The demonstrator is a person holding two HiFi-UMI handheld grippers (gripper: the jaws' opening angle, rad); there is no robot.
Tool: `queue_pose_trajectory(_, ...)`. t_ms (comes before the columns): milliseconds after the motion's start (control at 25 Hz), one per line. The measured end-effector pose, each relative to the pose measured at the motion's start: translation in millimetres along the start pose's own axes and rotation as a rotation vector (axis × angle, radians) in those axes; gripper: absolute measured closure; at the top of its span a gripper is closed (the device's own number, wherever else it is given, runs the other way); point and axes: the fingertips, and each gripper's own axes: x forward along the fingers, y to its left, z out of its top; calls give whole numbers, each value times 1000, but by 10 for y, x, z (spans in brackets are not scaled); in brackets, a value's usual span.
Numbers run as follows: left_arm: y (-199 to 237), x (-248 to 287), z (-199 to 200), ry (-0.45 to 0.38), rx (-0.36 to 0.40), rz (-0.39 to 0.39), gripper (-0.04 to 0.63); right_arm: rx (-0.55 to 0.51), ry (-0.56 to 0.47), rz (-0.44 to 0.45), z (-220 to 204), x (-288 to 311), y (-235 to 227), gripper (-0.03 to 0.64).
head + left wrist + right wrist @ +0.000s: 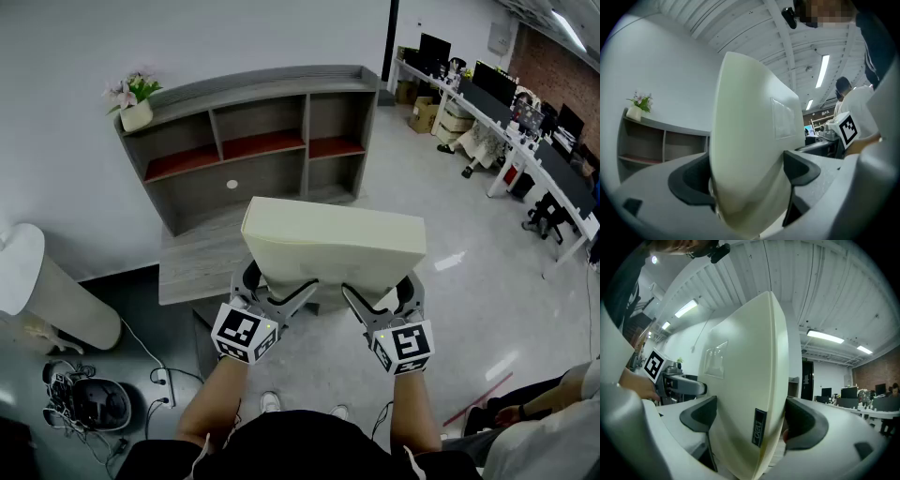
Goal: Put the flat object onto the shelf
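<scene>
You hold the cream-coloured flat rectangular pad [333, 242] between both tools, off the grey wooden shelf unit [262, 141] and in front of it. In the head view the pad covers the near right part of the grey wooden tabletop [197, 258] below that shelf unit. Your left gripper [278, 291] stands wide, both dark jaws pressed against the pad's near left edge, which fills the gap. Your right gripper [382, 298] clamps the near right edge in the same wide spread. In the left gripper view the pad [750, 140] stands on edge between the jaws. In the right gripper view it [745, 380] does likewise, a small dark label [758, 427] on its rim.
</scene>
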Motion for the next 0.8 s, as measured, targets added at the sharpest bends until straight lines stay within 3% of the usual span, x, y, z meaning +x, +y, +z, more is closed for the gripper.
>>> queue_pose_trajectory(280,20,-24,20,8,5,7,127,-14,-6,2,37,13,28,164)
queue_pose_trajectory(800,489,-339,-115,16,2,15,124,6,-1,18,-10,383,481,163)
